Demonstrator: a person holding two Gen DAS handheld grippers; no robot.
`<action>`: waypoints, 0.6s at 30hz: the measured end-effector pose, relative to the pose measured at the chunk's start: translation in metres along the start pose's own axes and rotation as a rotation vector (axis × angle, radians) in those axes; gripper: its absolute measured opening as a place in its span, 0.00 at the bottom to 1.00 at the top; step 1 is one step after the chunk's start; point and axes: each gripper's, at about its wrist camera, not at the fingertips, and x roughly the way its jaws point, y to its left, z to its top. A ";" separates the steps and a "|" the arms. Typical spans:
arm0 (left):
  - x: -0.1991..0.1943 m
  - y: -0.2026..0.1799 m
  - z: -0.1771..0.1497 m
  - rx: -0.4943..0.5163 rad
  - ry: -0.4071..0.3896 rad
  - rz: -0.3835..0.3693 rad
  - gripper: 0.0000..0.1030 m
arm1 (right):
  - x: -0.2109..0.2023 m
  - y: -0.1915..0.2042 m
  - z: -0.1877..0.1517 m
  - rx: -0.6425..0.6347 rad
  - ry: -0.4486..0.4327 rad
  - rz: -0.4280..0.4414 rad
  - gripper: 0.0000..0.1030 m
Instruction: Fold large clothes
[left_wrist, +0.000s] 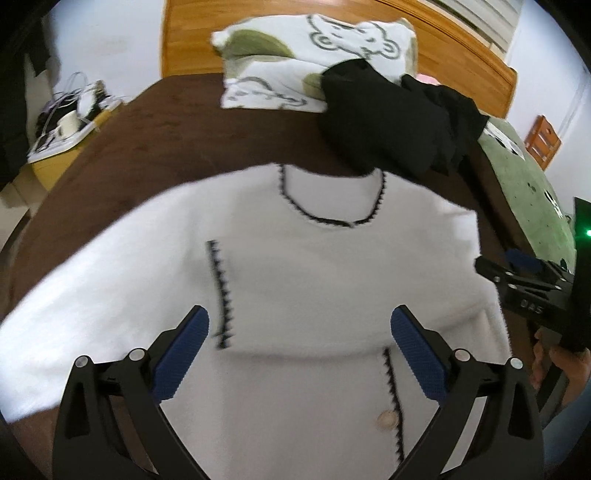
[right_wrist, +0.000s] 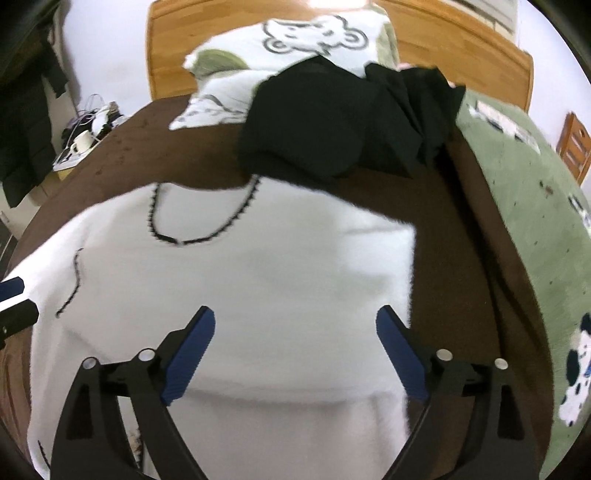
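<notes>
One white cardigan (left_wrist: 295, 266) lies flat on the bed (left_wrist: 147, 147).
My left gripper (left_wrist: 300, 330) and right gripper (right_wrist: 295, 328) both gape wide, holding nothing; two pillows (left_wrist: 314, 59), one black garment (left_wrist: 388, 122).

The only lettering sits on the black body of the right gripper (left_wrist: 491, 271) in the left wrist view: pale embossed characters that look like "DAS", though blur makes this uncertain; nothing else is legible

Black clothes pile (left_wrist: 391, 122) beyond collar (left_wrist: 328, 218)
</notes>
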 end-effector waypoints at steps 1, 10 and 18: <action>-0.005 0.007 -0.003 -0.019 -0.005 0.011 0.94 | -0.007 0.005 -0.001 -0.007 -0.008 0.004 0.87; -0.037 0.095 -0.061 -0.254 -0.029 0.165 0.94 | -0.022 0.051 -0.010 -0.030 -0.025 0.055 0.88; -0.054 0.172 -0.109 -0.370 -0.028 0.241 0.94 | -0.016 0.087 -0.020 -0.063 -0.007 0.095 0.88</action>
